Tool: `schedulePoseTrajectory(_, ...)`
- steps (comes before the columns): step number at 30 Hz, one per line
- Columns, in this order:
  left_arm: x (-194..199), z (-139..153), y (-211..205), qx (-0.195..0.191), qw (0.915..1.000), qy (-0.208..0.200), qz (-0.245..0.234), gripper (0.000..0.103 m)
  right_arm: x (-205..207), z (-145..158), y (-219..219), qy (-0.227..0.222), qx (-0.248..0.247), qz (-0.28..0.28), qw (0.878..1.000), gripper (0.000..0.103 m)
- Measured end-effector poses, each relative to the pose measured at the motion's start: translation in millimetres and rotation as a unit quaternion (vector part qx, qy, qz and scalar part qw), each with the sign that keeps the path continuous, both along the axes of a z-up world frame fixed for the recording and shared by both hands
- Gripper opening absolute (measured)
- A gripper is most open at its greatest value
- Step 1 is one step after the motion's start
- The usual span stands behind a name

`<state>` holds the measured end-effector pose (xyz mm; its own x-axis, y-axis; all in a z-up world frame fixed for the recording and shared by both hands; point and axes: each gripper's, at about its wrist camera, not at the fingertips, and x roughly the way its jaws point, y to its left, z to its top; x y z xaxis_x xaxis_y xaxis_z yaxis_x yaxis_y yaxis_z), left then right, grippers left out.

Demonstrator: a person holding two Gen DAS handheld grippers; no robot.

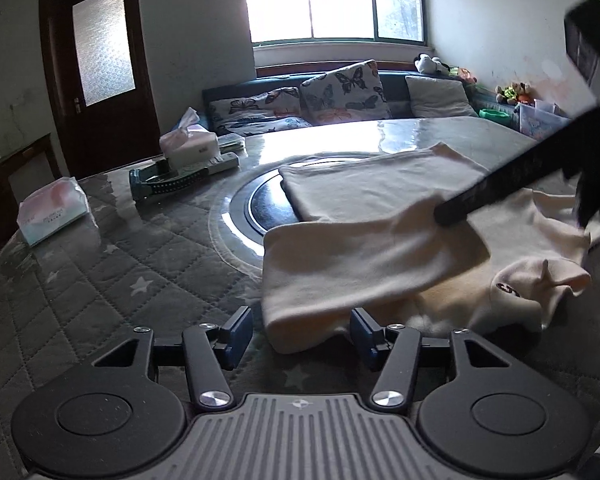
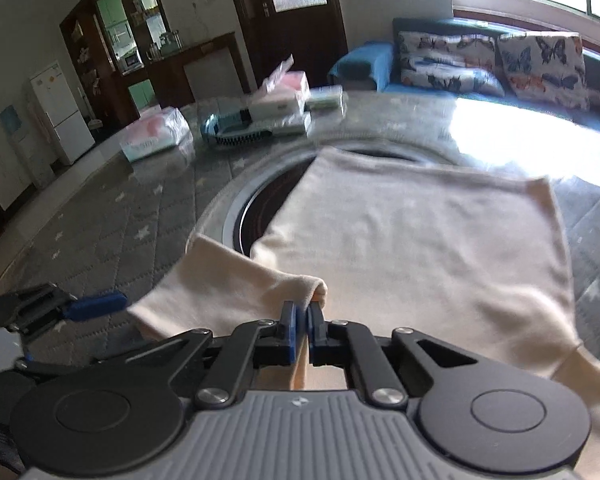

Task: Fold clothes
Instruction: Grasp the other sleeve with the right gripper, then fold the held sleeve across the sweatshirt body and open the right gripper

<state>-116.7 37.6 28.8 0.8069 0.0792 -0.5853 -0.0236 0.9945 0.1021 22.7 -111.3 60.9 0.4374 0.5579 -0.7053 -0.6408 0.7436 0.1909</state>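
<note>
Right gripper has its jaws pinched tight on a sleeve of the cream shirt, lifting it across the body. Left gripper waits with jaws wide apart, nothing between them, right at the garment's near edge. The shirt lies on the quilted surface, over the round inset. My read: early going, with sleeves coming in, collar end rumpled, main folds undone.

My left black two-finger gripper with blue pads sits low, its jaws spread wide apart and gripping nothing; my right matching black gripper is pinched closed on cream fabric, raised above
</note>
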Motion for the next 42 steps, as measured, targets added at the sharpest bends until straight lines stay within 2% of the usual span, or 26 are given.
schedulePoseTrajectory(8, 0, -6, -12, 0.037, 0.9992, 0.003, -0.017, 0.059, -7, 62, -12, -0.077, -0.01, 0.006, 0.997, 0.004)
schedulePoseTrajectory(13, -1, -9, -18, 0.06, 0.9979, 0.001, -0.025, 0.059, -16, 98, -26, -0.138, -0.023, -0.007, 0.99, 0.004)
schedulePoseTrajectory(17, 0, -11, -20, 0.065, 0.9974, 0.001, -0.029, 0.059, -18, 105, -41, -0.155, -0.029, -0.027, 0.987, 0.004)
schedulePoseTrajectory(21, -1, -11, -22, 0.073, 0.9968, 0.001, -0.032, 0.059, -12, 86, -53, -0.141, -0.047, -0.049, 0.988, 0.003)
schedulePoseTrajectory(30, -8, -3, -9, 0.057, 0.997, 0.024, -0.046, 0.059, 8, 3, -87, -0.049, -0.091, -0.098, 0.99, 0.006)
schedulePoseTrajectory(34, -12, 8, 1, 0.055, 0.9968, 0.029, -0.05, 0.059, 8, -2, -100, -0.051, -0.089, -0.107, 0.989, 0.009)
schedulePoseTrajectory(40, 7, 26, 1, 0.054, 0.9971, 0.014, -0.052, 0.058, 5, -14, -96, -0.044, -0.068, -0.074, 0.994, 0.009)
schedulePoseTrajectory(41, 12, 28, -1, 0.049, 0.9972, 0.013, -0.055, 0.057, 5, -18, -95, -0.042, -0.068, -0.07, 0.994, 0.009)
schedulePoseTrajectory(42, 18, 29, -4, 0.042, 0.9972, 0.012, -0.06, 0.05, 6, -21, -94, -0.039, -0.07, -0.071, 0.994, 0.009)
